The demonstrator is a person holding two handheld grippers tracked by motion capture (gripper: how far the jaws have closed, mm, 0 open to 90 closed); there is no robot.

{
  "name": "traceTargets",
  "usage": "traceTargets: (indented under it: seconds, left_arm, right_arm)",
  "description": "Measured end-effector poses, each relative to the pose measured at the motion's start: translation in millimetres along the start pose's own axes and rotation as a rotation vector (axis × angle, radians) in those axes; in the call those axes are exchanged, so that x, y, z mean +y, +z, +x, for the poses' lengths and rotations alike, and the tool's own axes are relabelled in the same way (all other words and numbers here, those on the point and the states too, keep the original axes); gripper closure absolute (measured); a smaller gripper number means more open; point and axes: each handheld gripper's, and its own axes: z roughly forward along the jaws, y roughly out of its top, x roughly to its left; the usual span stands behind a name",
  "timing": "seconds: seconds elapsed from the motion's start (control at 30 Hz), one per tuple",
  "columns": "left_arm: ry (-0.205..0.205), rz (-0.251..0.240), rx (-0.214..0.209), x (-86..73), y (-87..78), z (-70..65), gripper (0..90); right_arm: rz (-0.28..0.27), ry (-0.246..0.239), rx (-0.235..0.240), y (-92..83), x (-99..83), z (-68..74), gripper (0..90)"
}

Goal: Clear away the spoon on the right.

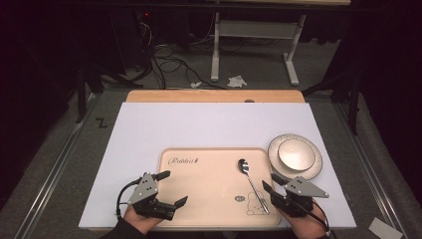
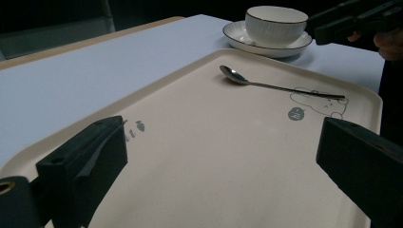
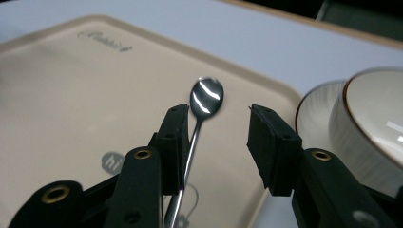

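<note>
A steel spoon [image 1: 251, 180] lies on the right part of a beige tray [image 1: 199, 199], bowl end away from me. A white cup [image 1: 294, 153] on a saucer [image 1: 313, 169] stands just right of the tray. My right gripper [image 1: 271, 182] hovers open at the tray's right edge over the spoon's handle; in the right gripper view the spoon [image 3: 206, 96] runs beside one jaw of this gripper [image 3: 219, 111], with nothing gripped. My left gripper [image 1: 172, 188] is wide open at the tray's near left, and between its jaws [image 2: 223, 137] there is only tray [image 2: 214, 156].
The tray and saucer rest on a white mat [image 1: 209, 124] over a wooden table [image 1: 214, 95]. Beyond the table are a grey floor, cables [image 1: 169, 62] and a white table frame [image 1: 254, 30]. In the left gripper view the cup [image 2: 275, 23] stands beyond the spoon [image 2: 266, 85].
</note>
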Motion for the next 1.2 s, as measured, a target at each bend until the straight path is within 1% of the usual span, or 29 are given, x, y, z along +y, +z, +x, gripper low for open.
traceTargets:
  seconds: [0.03, 0.1, 0.13, 0.2, 0.27, 0.3, 0.37, 0.4, 0.43, 0.53, 0.6, 0.67, 0.7, 0.77, 0.83, 1.0, 1.03, 1.1, 1.2]
  left_arm:
    - [0.0, 0.0, 0.0, 0.0, -0.1, 0.1, 3.6]
    - [0.001, 0.0, 0.0, 0.1, -0.3, 0.1, 3.5]
    - [0.002, -0.001, 0.001, 0.1, -0.3, 0.2, 3.5]
    - [0.001, 0.0, -0.001, 0.0, -0.2, 0.1, 3.5]
    - [0.002, -0.001, 0.001, 0.1, -0.4, 0.0, 3.6]
    - [0.002, -0.001, 0.001, 0.2, -0.5, 0.0, 3.5]
    - [0.0, -0.002, 0.001, 0.1, -0.8, 0.1, 3.5]
    - [-0.003, -0.004, 0.002, 0.1, -1.1, 0.4, 3.6]
    - [-0.002, -0.003, 0.004, 0.1, -1.5, 0.6, 3.5]
    - [-0.005, -0.004, 0.006, -0.1, -1.9, 0.7, 3.6]
    - [-0.006, -0.004, 0.005, -0.1, -1.9, 0.8, 3.6]
    - [-0.005, -0.002, 0.005, -0.2, -1.6, 0.6, 3.6]
    - [-0.005, -0.003, 0.003, -0.3, -1.1, 0.5, 3.6]
    - [-0.005, -0.003, 0.002, -0.2, -0.8, 0.2, 3.6]
    - [-0.004, -0.002, 0.003, -0.2, -0.6, 0.1, 3.7]
    - [-0.005, -0.003, 0.002, -0.1, -0.4, 0.2, 3.7]
    - [-0.006, -0.002, 0.001, -0.2, -0.4, 0.2, 3.7]
    - [-0.006, -0.003, 0.001, -0.2, -0.4, 0.3, 3.7]
    - [-0.007, -0.003, 0.001, -0.3, -0.5, 0.4, 3.7]
  right_arm:
    - [0.002, 0.019, 0.009, -1.1, 0.5, 1.2, 64.0]
    - [-0.013, 0.004, 0.009, -4.3, 1.3, 2.1, 66.0]
    - [-0.02, 0.004, 0.006, -6.1, 1.9, 3.0, 67.3]
    - [-0.026, -0.003, -0.001, -9.0, 2.1, 2.7, 75.4]
    - [-0.012, 0.005, -0.005, -10.1, 0.9, 1.0, 88.1]
    - [-0.002, 0.012, -0.008, -10.3, -0.6, -0.2, 90.0]
    - [0.015, 0.014, -0.003, -10.0, -3.5, -3.0, 90.0]
    - [0.035, 0.007, -0.007, -10.0, -5.5, -4.7, 90.0]
    - [0.058, 0.011, -0.001, -10.0, -8.5, -6.6, 90.0]
    - [0.12, 0.043, 0.022, -10.2, -16.5, -11.0, 90.0]
    - [0.156, 0.037, 0.031, -9.8, -21.4, -12.3, 90.0]
    - [0.207, 0.047, 0.048, -9.3, -26.3, -12.5, 90.0]
    - [0.225, 0.041, 0.06, -8.7, -28.4, -12.7, 90.0]
    - [0.256, 0.029, 0.061, -7.8, -31.0, -11.1, 90.0]
    - [0.291, 0.006, 0.09, -5.5, -32.5, -8.8, 90.0]
    - [0.349, -0.033, 0.105, 2.3, -35.9, -2.2, 90.0]
    - [0.361, -0.028, 0.106, 3.2, -36.5, -0.8, 90.0]
    - [0.373, -0.042, 0.107, 5.3, -37.9, 0.1, 90.0]
    - [0.383, -0.04, 0.111, 6.7, -39.0, 0.5, 90.0]
